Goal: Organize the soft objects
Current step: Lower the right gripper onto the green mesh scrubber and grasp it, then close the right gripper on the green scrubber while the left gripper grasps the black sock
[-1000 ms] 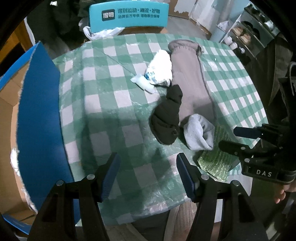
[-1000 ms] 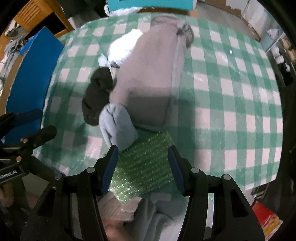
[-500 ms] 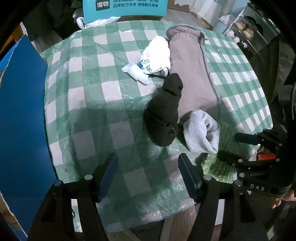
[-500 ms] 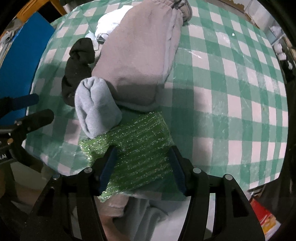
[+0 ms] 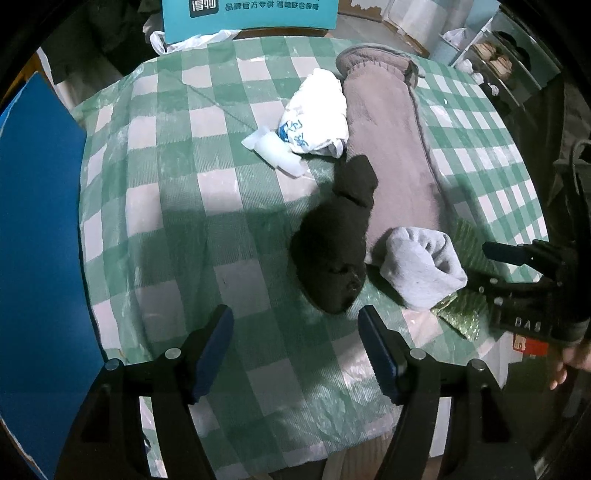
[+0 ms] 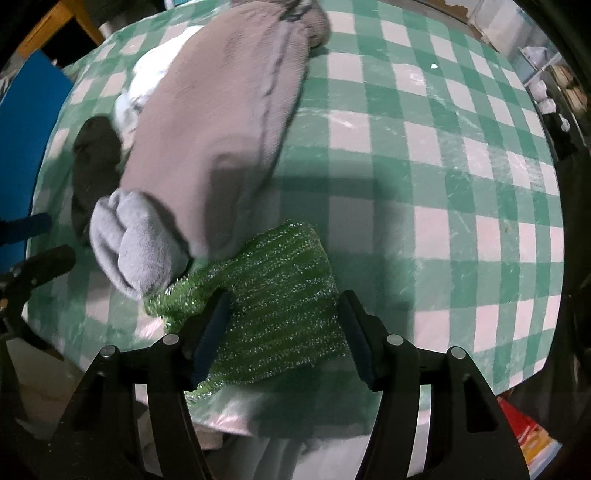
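Observation:
A black sock (image 5: 336,240) lies on the green checked tablecloth (image 5: 177,206), just ahead of my open, empty left gripper (image 5: 295,336). Beside it lie a rolled light-grey sock (image 5: 421,266), a long taupe knit piece (image 5: 391,155) and a white plastic bag (image 5: 317,114). A glittery green cloth (image 6: 273,314) lies at the table's near edge, partly under the grey sock (image 6: 133,243). My right gripper (image 6: 282,321) is open with its fingers either side of the green cloth, not closed on it. It also shows at the right of the left wrist view (image 5: 517,269).
A blue board (image 5: 37,236) stands along the table's left side. A teal sign (image 5: 251,14) is behind the table. Shelving with small items (image 5: 502,62) is at the far right. The table edge runs just under both grippers.
Both grippers have moved forward over the table. The left one has closed in on the black sock; the right one's fingers now straddle the green cloth. Nothing has been gripped.

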Demonstrator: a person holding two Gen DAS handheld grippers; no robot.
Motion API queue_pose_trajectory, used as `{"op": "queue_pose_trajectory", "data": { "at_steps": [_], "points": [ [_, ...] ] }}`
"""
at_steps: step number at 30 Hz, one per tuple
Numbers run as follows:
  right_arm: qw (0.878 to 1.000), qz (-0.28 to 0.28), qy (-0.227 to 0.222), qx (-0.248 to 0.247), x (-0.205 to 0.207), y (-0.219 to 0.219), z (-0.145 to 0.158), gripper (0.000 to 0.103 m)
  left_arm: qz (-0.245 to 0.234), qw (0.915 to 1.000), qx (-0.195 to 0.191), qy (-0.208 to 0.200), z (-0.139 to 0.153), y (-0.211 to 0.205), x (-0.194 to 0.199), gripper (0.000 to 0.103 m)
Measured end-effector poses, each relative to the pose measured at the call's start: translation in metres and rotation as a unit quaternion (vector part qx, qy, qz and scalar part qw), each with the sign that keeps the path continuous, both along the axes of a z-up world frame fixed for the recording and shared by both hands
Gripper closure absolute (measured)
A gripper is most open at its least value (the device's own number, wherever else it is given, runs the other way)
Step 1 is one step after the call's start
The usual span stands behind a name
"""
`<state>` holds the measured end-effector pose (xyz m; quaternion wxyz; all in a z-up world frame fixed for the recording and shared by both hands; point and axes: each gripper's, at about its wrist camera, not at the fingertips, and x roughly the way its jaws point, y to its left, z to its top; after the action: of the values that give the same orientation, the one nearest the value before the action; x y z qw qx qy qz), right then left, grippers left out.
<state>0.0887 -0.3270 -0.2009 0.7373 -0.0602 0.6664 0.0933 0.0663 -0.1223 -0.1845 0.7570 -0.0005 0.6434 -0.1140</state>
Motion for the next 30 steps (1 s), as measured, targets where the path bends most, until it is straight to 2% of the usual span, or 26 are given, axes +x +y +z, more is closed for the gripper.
{"op": "queue_pose_trajectory", "data": {
  "at_steps": [12,16,24,30],
  "points": [
    [0.999,-0.033,-0.002,-0.003,0.045,-0.014,-0.003,0.041,0.008,0.9996,-0.025,0.006,-0.006,-0.003,0.016,0.031],
    [0.999,-0.034,-0.010,-0.010,0.044,-0.011,-0.003,0.041,0.000,0.9997,-0.025,0.000,-0.006,-0.012,0.022,0.024],
    [0.999,-0.029,-0.041,-0.007,0.025,-0.010,-0.007,0.041,0.001,0.9998,-0.020,0.004,-0.016,-0.022,0.034,0.024],
    [0.998,-0.027,-0.051,0.001,-0.013,-0.012,-0.007,0.041,0.003,0.9997,-0.026,-0.004,-0.018,-0.024,0.041,0.026]
  ]
}}
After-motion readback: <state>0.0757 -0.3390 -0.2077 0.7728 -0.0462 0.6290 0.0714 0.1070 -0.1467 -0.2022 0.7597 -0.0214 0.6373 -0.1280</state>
